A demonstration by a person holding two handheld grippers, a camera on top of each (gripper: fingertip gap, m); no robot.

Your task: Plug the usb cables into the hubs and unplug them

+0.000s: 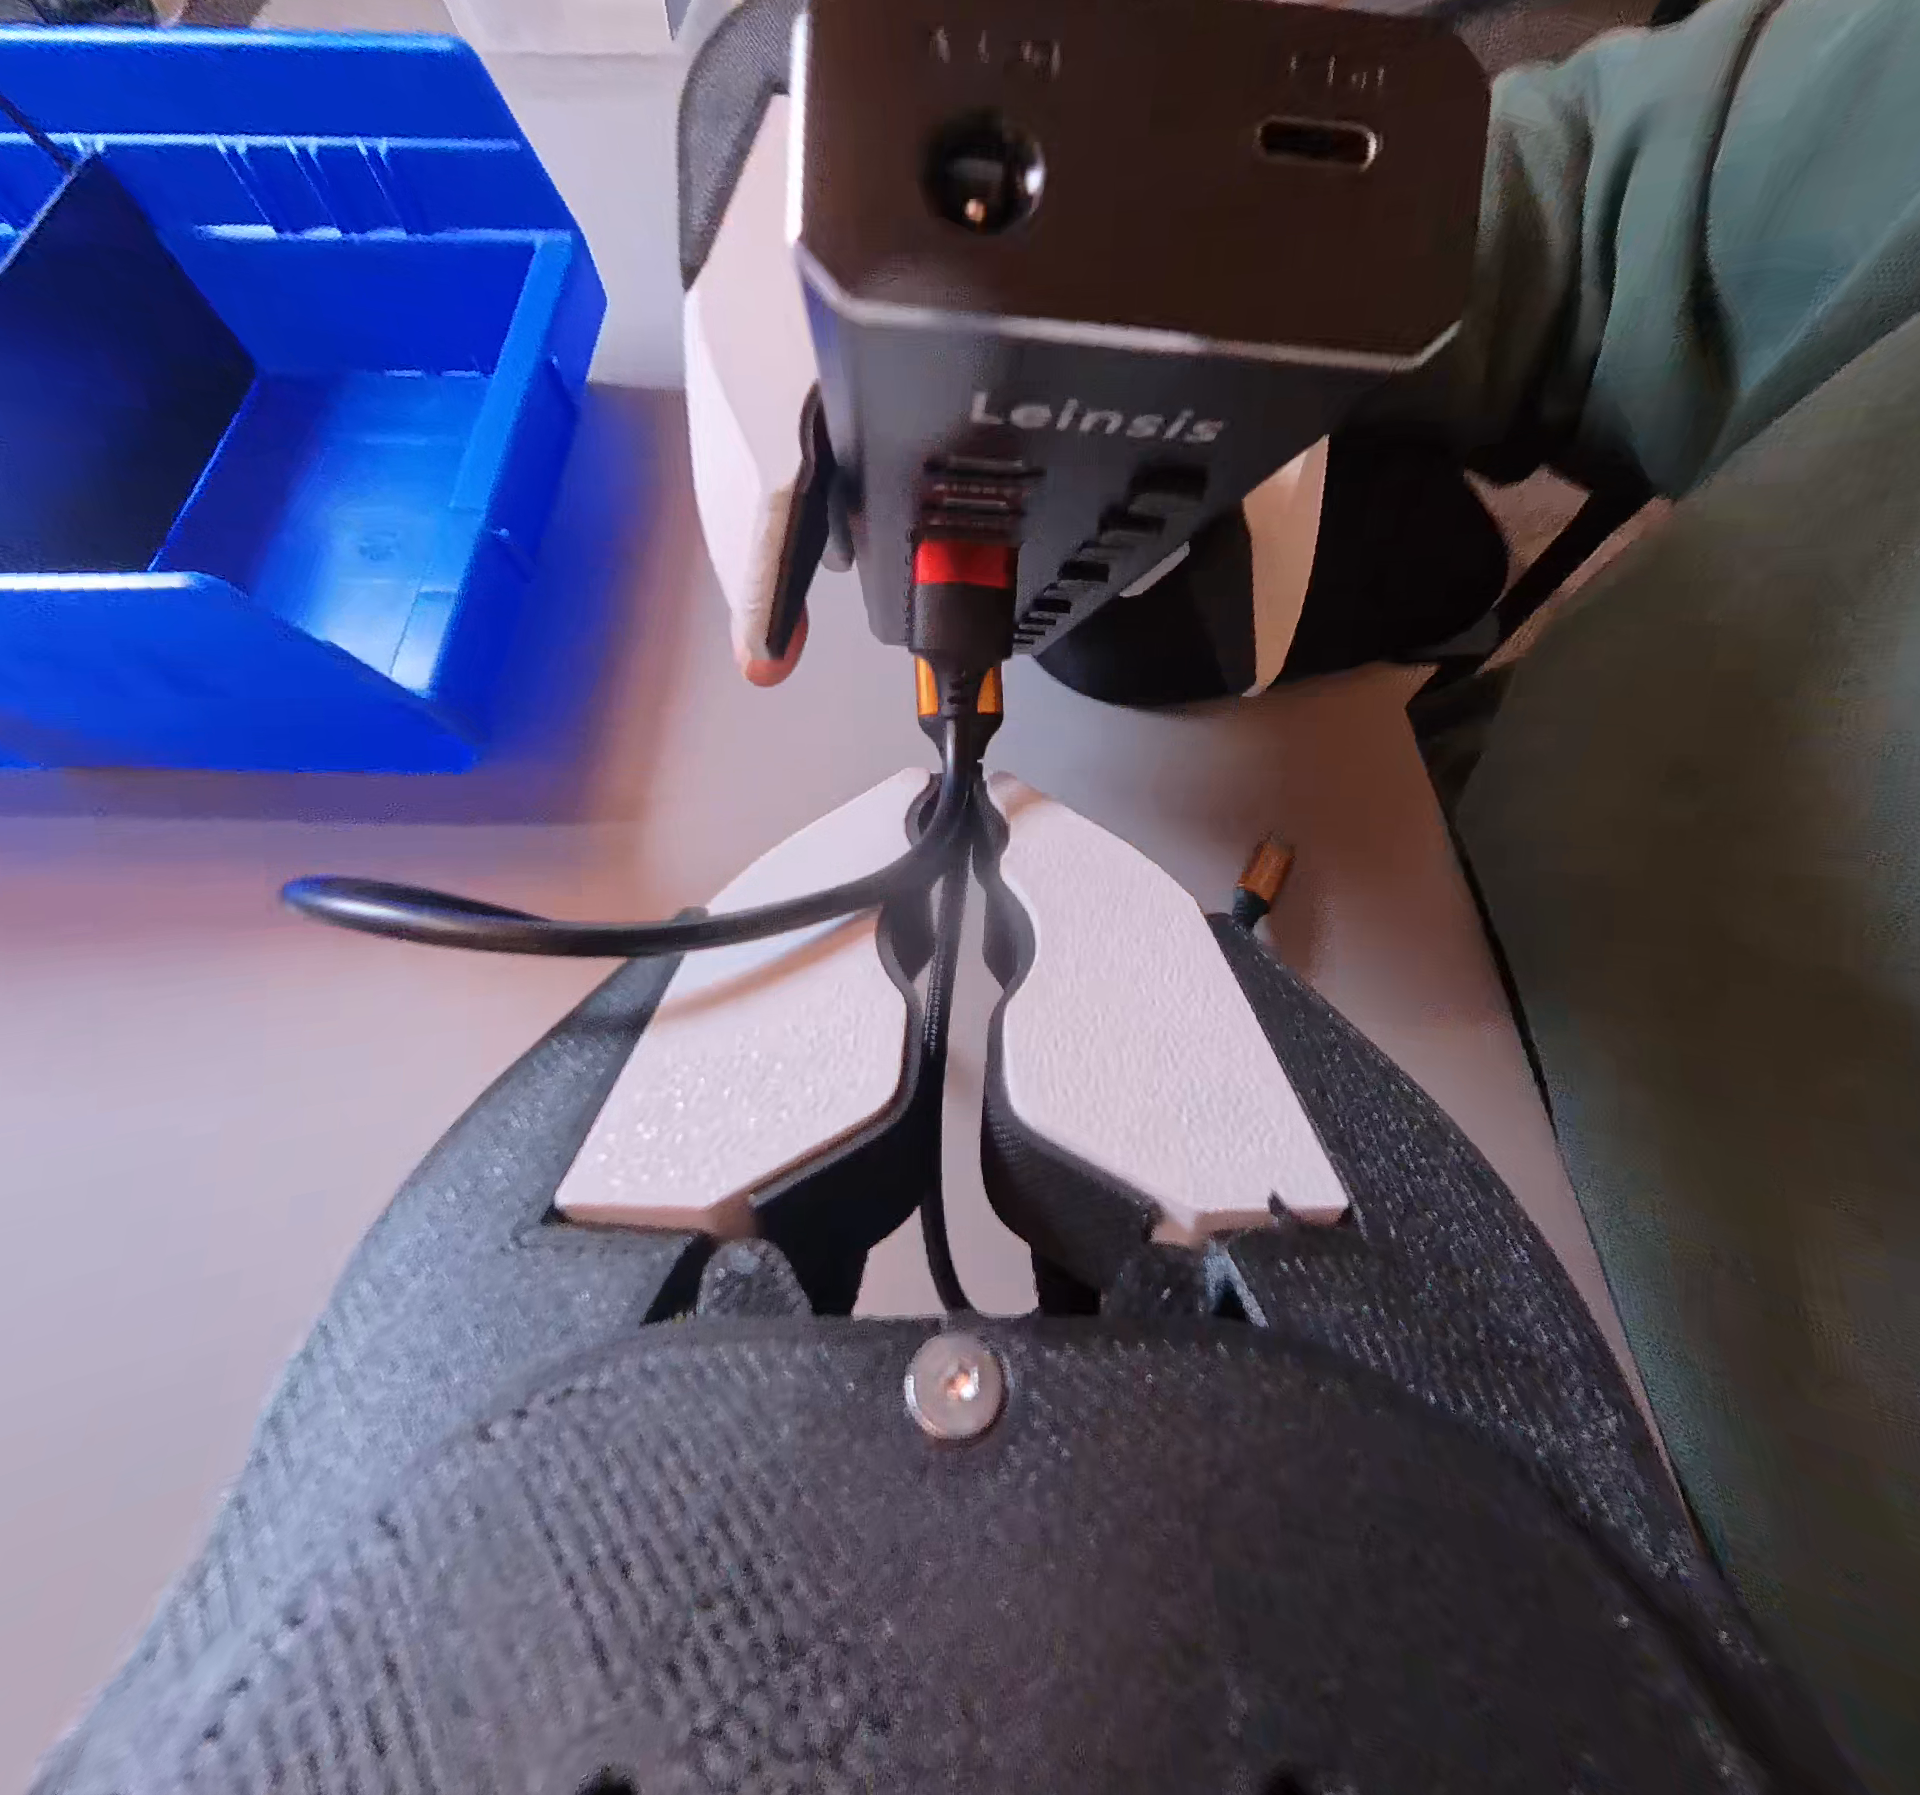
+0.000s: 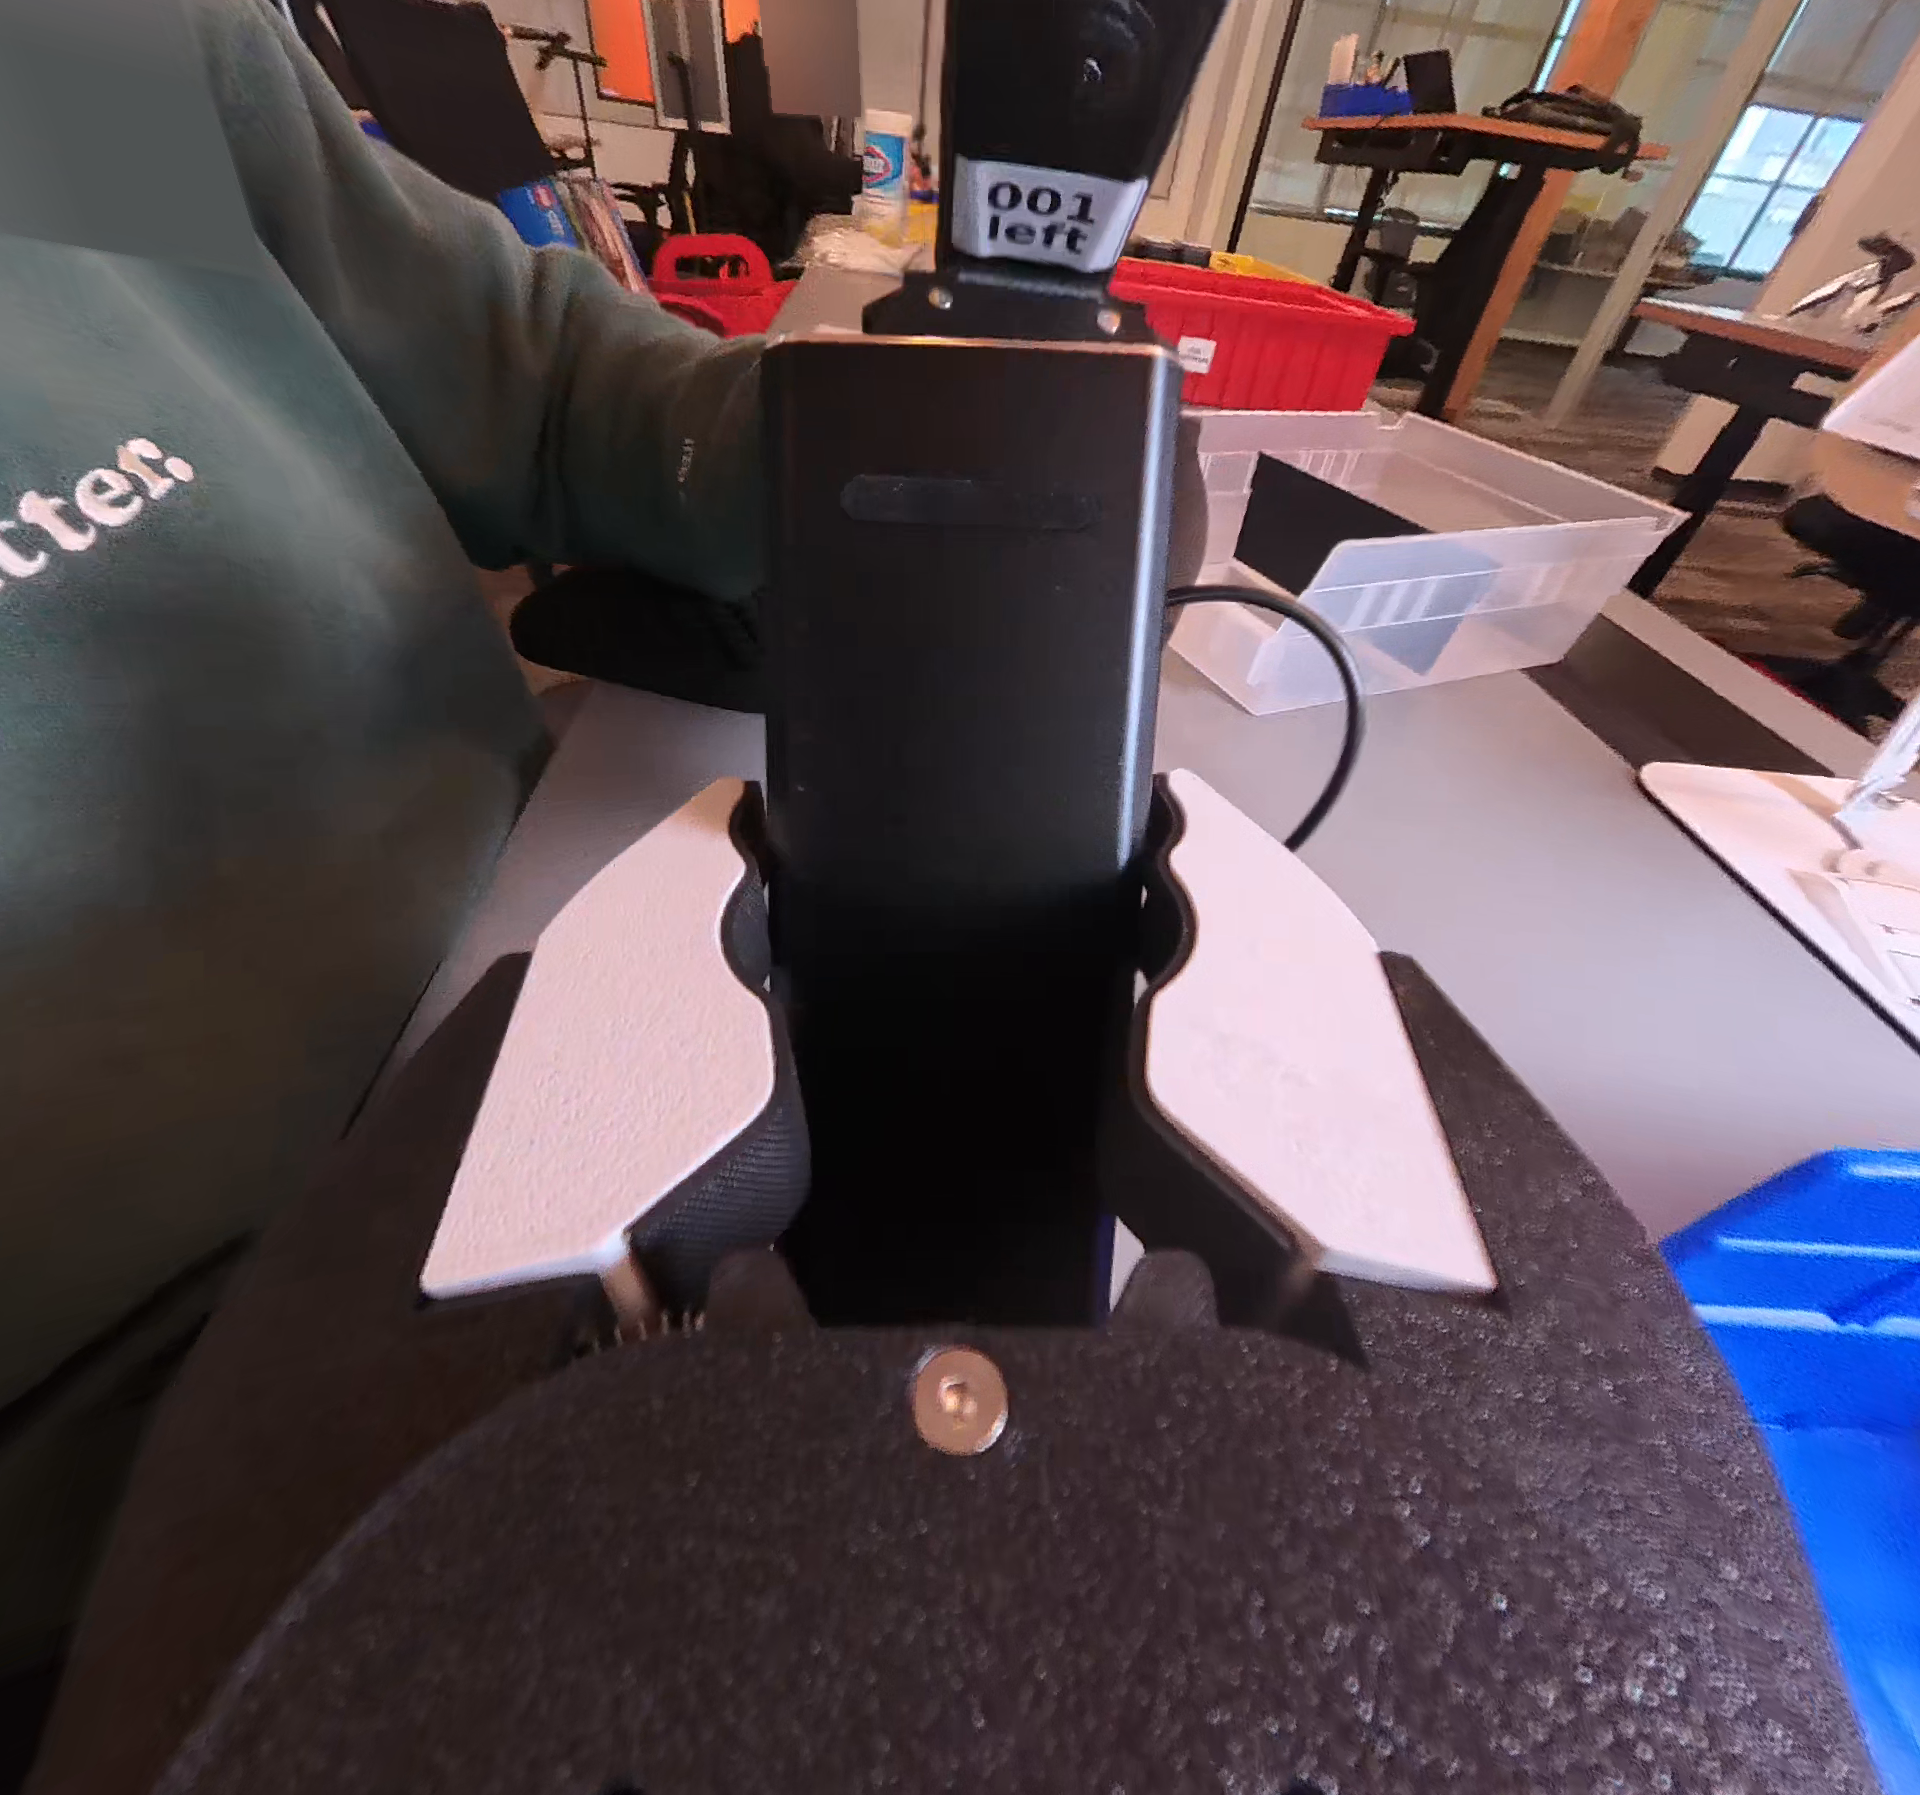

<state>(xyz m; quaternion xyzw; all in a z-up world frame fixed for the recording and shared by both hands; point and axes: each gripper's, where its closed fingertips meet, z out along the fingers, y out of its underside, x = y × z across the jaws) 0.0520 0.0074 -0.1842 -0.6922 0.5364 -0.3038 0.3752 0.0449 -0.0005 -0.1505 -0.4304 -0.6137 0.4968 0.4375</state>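
At the left lies the blue bin [image 1: 260, 374], apart from the work. My left gripper [image 1: 961, 800] is clenched on the black cable [image 1: 623, 930], just behind its plug [image 1: 958, 602], which sits in the hub [image 1: 1132, 291]. My right gripper [image 2: 956, 872] clasps this hub firmly. I judge that plugging is done and unplugging remains.

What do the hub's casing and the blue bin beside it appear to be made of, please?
The hub looks like dark brushed metal, probably aluminium: satin sheen with bright bevelled edges. The blue bin looks like moulded glossy plastic, with ribbed walls and soft highlights. Neither can be confirmed by sight alone.
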